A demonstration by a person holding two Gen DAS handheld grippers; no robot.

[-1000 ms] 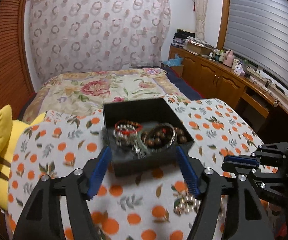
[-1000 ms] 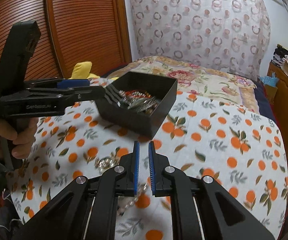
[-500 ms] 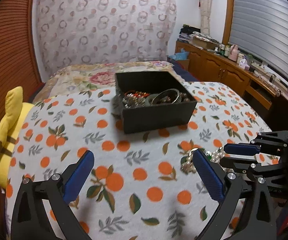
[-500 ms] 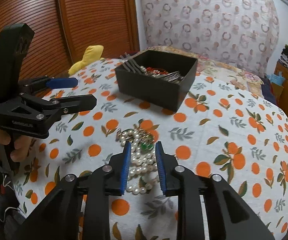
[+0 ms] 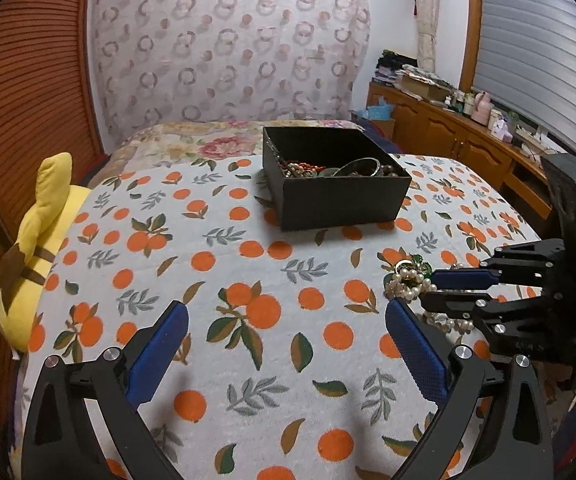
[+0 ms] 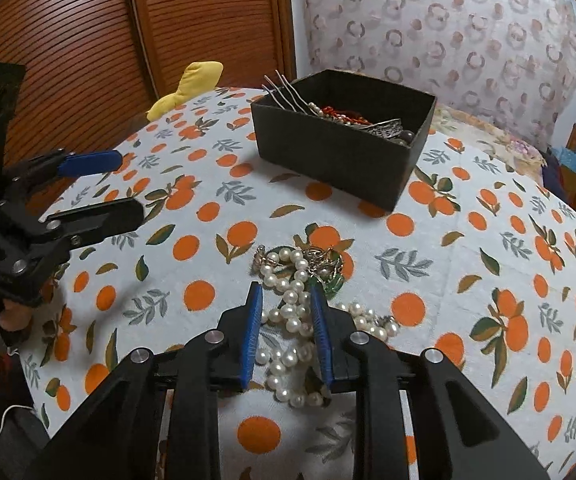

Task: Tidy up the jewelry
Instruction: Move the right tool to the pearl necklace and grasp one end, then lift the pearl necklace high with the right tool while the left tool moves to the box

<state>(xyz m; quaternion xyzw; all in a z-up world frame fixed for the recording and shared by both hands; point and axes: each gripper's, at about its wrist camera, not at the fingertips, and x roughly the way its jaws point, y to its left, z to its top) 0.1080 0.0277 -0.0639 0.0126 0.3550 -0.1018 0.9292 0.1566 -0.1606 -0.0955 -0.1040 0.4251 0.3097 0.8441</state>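
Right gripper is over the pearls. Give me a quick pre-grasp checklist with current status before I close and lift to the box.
1. Right gripper open: ok, fingers parted.
2. Pearl necklace between the fingers: ok, strands lie in the gap on the orange-print cloth.
3. Whole necklace captured: not ok, beads spill outside both fingers, tangled with a gold chain and green pendant.
4. Left gripper out of the way: ok, open, empty, off to the side.
5. Black box open and reachable: ok, no lid, path over the cloth unobstructed.
6. Room in the box: cannot tell; it already holds bracelets and hairpins.
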